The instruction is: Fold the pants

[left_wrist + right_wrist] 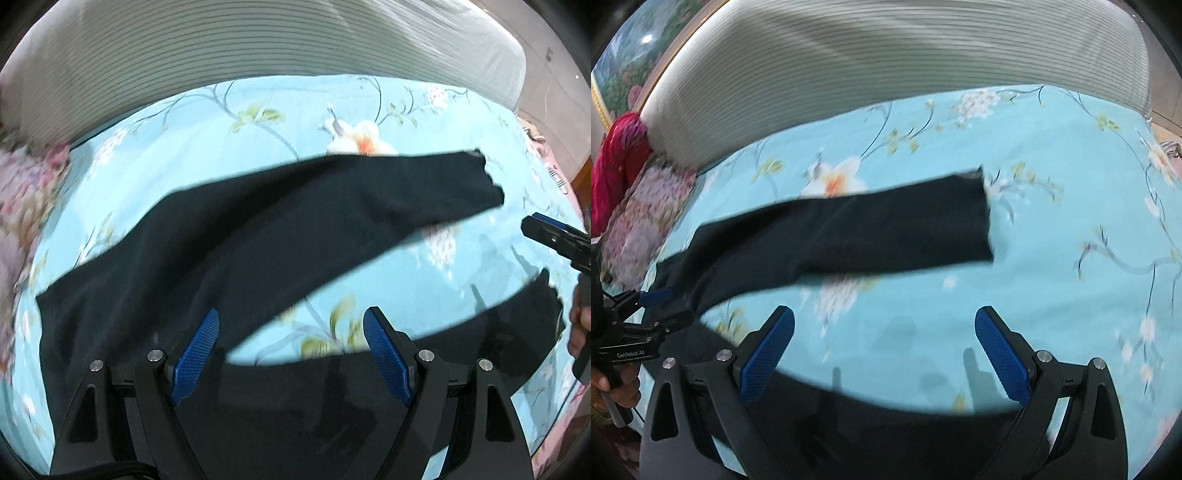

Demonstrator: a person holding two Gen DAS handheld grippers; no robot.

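Across the blue floral bed sheet [177, 122] lie the dark pants [258, 236], spread flat with their two legs splayed apart in a V, one leg reaching far across the bed, the other running close under the cameras. Above them, the left claw [290, 350] and the right claw [884, 354] both hang spread wide, pinching nothing. From here a grab could catch only the top layer of cloth, or snag the sheet along with it, leaving a crooked fold. Beyond lies a striped grey bolster [886, 55]. Small writing on the left tool's body is too blurred to read surely.
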